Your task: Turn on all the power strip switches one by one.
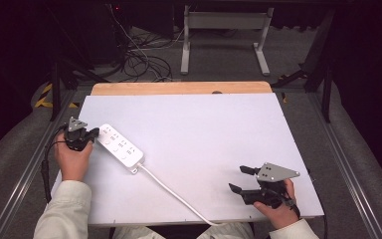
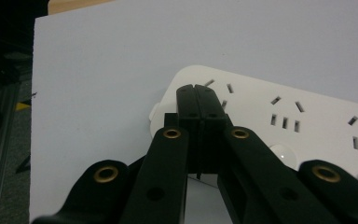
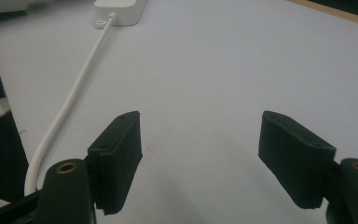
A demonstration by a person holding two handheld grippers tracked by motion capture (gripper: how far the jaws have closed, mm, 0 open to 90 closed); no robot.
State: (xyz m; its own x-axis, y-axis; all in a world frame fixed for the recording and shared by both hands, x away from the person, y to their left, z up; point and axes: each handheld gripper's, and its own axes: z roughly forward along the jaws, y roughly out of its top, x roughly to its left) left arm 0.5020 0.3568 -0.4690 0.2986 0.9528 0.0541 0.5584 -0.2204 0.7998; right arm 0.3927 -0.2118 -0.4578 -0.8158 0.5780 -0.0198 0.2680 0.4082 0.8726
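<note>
A white power strip [image 1: 121,147] lies slantwise on the left part of the white board [image 1: 214,124], and its white cable [image 1: 174,195] runs toward the front edge. My left gripper [image 1: 95,133] is at the strip's far left end. In the left gripper view the left gripper [image 2: 197,91] has its jaws pressed together with nothing between them, their tips over the end of the power strip [image 2: 307,121]. My right gripper [image 1: 237,178] rests near the front right corner. In the right gripper view the right gripper [image 3: 199,116] stands open over bare board, with the cable [image 3: 74,102] and power strip [image 3: 121,11] to its left.
A wooden strip [image 1: 179,88] borders the board's far edge. Behind the table stand a grey metal frame [image 1: 224,22] and loose cables on the floor [image 1: 139,59]. Metal rails [image 1: 345,159] run along both sides of the table.
</note>
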